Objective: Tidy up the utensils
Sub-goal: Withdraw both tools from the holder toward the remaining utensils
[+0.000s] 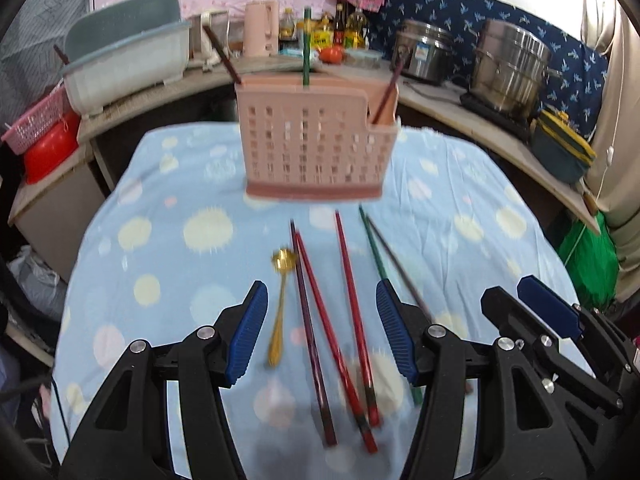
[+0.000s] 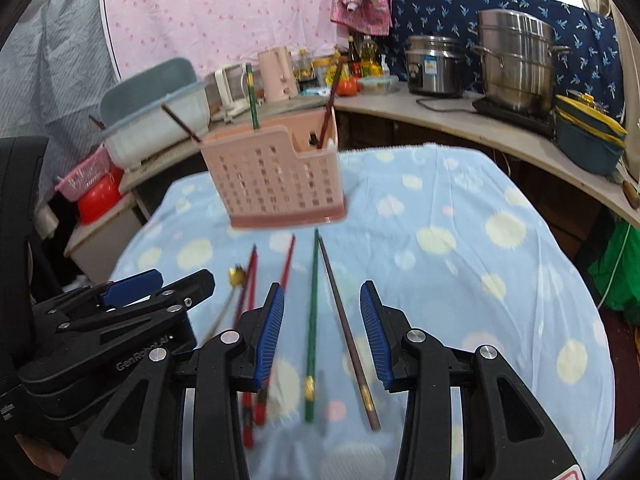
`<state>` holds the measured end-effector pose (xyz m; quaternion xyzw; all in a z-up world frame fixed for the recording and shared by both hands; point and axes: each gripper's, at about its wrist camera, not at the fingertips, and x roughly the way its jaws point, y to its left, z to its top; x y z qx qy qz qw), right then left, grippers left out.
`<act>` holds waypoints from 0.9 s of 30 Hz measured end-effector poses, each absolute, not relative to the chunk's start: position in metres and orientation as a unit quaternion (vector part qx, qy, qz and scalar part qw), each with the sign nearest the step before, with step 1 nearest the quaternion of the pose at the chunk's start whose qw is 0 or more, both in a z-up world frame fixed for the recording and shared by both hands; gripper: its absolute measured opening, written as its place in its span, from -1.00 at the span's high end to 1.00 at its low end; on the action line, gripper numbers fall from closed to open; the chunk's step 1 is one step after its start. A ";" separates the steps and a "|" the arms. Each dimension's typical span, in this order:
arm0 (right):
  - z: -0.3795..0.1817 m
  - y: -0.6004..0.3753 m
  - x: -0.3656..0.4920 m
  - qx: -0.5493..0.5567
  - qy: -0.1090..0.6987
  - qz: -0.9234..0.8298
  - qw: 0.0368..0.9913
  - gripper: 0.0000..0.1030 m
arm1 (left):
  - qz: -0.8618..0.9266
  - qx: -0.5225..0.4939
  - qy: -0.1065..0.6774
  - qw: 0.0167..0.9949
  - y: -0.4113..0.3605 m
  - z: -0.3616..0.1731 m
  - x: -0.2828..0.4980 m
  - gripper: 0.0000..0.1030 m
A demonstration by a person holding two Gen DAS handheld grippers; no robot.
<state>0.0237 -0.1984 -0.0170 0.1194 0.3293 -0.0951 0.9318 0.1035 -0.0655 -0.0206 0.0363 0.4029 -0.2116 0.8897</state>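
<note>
Currently, I see the pink utensil holder standing upright toward the far side of the worktop, on its blue spotted cloth. It has perforated walls and a lower compartment at one end. Three chopsticks stand in it: a green chopstick upright near the middle, a dark brown chopstick leaning out at the left end, and a reddish-brown chopstick in the lower right compartment.

On the cloth, just in front of the holder, lie loose utensils side by side: a gold spoon, a dark maroon chopstick, two red chopsticks, a green loose chopstick and a brown loose chopstick.

My left gripper is open and empty, its jaws spread either side of the spoon and red chopsticks. My right gripper is also open and empty, its jaws spread either side of the green and brown loose chopsticks.

Beyond the worktop, a counter carries a blue-grey dish bin, a pink kettle, bottles and steel pots.
</note>
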 end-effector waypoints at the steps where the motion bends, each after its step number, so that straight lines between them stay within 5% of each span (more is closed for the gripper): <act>1: -0.023 -0.200 0.020 0.121 0.337 -0.096 0.929 0.23 | -0.210 0.037 0.408 0.888 -0.065 -0.026 0.100 -0.04; 27: -0.096 -0.205 0.016 0.126 0.414 -0.106 0.896 0.26 | -0.179 0.050 0.462 0.867 -0.037 -0.092 0.068 -0.04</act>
